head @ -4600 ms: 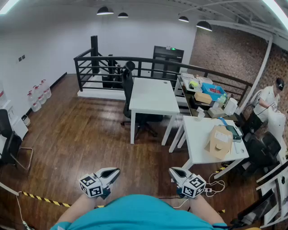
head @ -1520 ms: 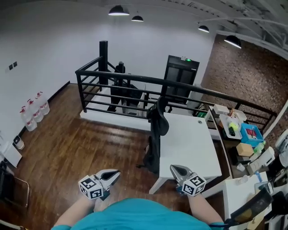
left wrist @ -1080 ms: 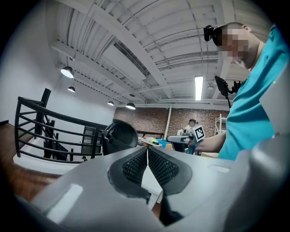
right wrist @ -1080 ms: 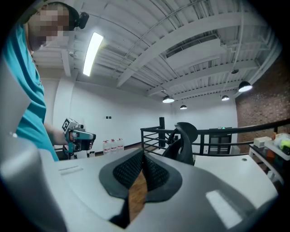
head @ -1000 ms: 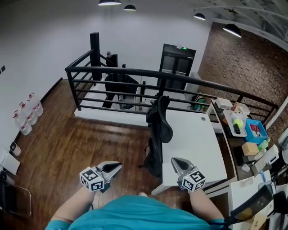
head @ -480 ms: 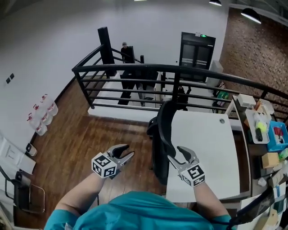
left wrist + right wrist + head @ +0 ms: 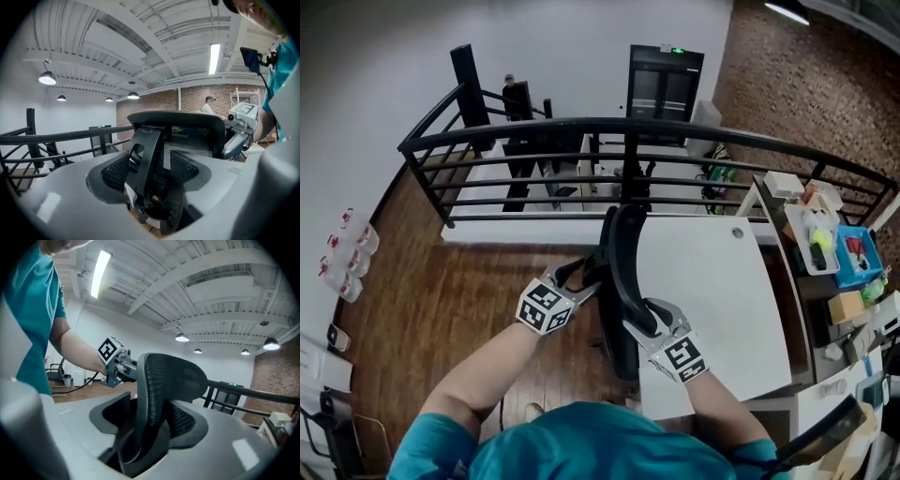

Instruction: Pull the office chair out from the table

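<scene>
Both grippers have swung in to the office chair [image 7: 623,258], tucked at the table's [image 7: 712,300] left edge. Left gripper [image 7: 579,274] and right gripper [image 7: 651,315] jaws, just opened wide, straddle its backrest [image 7: 159,380], seemingly not yet pressing, positioned to clamp and pull.

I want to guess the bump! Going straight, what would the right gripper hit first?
Probably the office chair's backrest, standing between the jaws of the right gripper, which have just been opening.

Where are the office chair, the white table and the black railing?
office chair [image 7: 623,262], head view, on its black backrest.
white table [image 7: 703,281], head view, on its bare top.
black railing [image 7: 581,120], head view, on its top rail.
</scene>
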`<state>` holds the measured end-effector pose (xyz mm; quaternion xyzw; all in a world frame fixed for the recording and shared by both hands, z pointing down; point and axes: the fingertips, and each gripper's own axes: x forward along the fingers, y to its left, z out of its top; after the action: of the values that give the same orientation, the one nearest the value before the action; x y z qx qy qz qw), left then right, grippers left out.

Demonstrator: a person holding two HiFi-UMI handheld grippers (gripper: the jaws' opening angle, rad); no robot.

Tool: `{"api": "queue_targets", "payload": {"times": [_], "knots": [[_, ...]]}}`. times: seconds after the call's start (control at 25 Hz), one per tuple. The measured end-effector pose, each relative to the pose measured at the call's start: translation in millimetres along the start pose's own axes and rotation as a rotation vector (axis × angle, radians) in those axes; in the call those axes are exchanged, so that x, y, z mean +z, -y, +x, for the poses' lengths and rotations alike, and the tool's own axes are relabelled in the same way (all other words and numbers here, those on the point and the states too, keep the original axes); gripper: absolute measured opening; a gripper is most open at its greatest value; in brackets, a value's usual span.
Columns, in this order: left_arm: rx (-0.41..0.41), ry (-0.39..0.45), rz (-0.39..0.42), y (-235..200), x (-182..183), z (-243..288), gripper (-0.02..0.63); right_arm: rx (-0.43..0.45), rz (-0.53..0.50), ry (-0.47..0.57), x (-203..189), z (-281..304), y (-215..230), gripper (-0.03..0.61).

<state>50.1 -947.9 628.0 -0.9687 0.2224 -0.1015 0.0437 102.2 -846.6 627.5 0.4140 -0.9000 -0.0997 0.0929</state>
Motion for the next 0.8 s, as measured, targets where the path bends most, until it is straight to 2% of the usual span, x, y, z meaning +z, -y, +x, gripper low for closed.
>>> {"api": "queue_targets", "payload": {"times": [0.16, 0.2, 0.32, 0.44, 0.48, 0.8], "knots": [[0.023, -0.040, 0.017, -27, -7, 11, 0.271, -0.045, 0.016, -0.011, 14, 20, -6, 0.230], [0.029, -0.051, 0.024, -32, -10, 14, 0.298, -0.051, 0.015, -0.017, 14, 23, -7, 0.229], [0.044, -0.071, 0.088, -32, -15, 30, 0.299, -0.066, 0.033, -0.025, 12, 23, -8, 0.219], [0.069, -0.126, 0.144, -39, -27, 40, 0.277, -0.085, 0.097, -0.008, 16, 25, -4, 0.146], [0.070, -0.133, 0.156, -39, -30, 41, 0.271, -0.081, 0.091, 0.009, 15, 26, -2, 0.107], [0.080, -0.102, 0.173, -45, -36, 37, 0.261, -0.013, 0.061, 0.016, 12, 33, -12, 0.100]]}}
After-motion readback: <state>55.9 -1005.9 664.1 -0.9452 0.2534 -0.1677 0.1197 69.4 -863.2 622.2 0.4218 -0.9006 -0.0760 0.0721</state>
